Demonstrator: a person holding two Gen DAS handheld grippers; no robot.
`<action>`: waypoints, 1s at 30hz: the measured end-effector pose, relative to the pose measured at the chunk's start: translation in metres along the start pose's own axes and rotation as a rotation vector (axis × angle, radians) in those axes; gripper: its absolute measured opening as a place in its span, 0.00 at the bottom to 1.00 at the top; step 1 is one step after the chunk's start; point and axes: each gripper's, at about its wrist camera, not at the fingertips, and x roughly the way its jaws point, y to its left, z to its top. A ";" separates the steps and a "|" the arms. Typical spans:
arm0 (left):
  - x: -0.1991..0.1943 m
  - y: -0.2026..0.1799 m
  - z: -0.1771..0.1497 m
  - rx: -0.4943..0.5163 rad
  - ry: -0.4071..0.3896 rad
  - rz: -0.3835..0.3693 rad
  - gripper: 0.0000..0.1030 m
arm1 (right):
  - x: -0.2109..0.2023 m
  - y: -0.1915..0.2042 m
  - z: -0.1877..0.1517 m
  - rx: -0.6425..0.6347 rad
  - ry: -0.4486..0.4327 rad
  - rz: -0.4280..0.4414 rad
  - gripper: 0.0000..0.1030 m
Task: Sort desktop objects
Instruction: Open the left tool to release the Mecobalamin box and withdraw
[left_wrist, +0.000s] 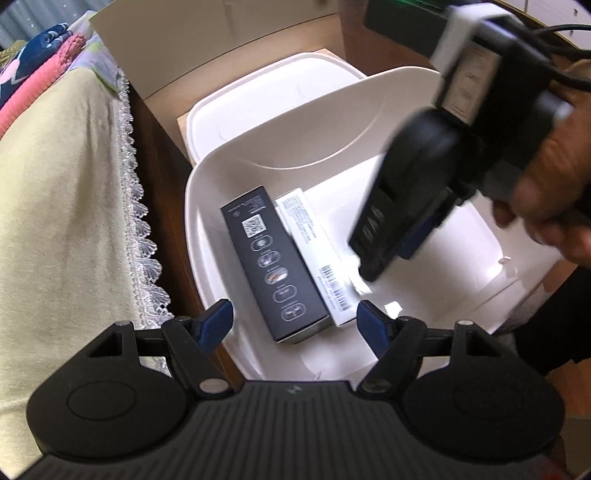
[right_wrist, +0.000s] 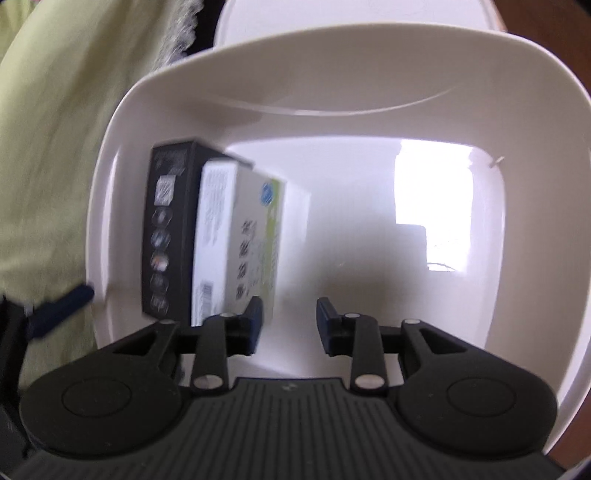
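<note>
Both the left gripper (left_wrist: 295, 317) and right gripper (right_wrist: 290, 317) hung released over the white bin (left_wrist: 280, 147), where a black box (left_wrist: 273, 258) and a white box (left_wrist: 317, 254) lay touching.

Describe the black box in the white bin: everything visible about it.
The black box is a long, narrow carton, apparently matte cardboard, lying flat on the floor of the white bin near its left wall. Its upward face carries a QR code, small white text and a column of round pictograms. It looks closed and undamaged. A white box lies alongside it on the right, partly overlapping it in the right wrist view. No gripper touches it.
</note>
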 end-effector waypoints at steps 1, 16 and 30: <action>-0.002 0.004 0.001 -0.018 -0.006 0.001 0.72 | 0.000 0.004 -0.002 -0.024 0.017 0.007 0.38; -0.009 0.029 0.003 -0.097 -0.023 0.022 0.73 | 0.005 0.018 -0.011 -0.142 0.088 0.023 0.39; -0.007 0.025 0.001 -0.075 -0.019 -0.004 0.73 | -0.043 -0.012 0.004 -0.027 -0.094 0.110 0.39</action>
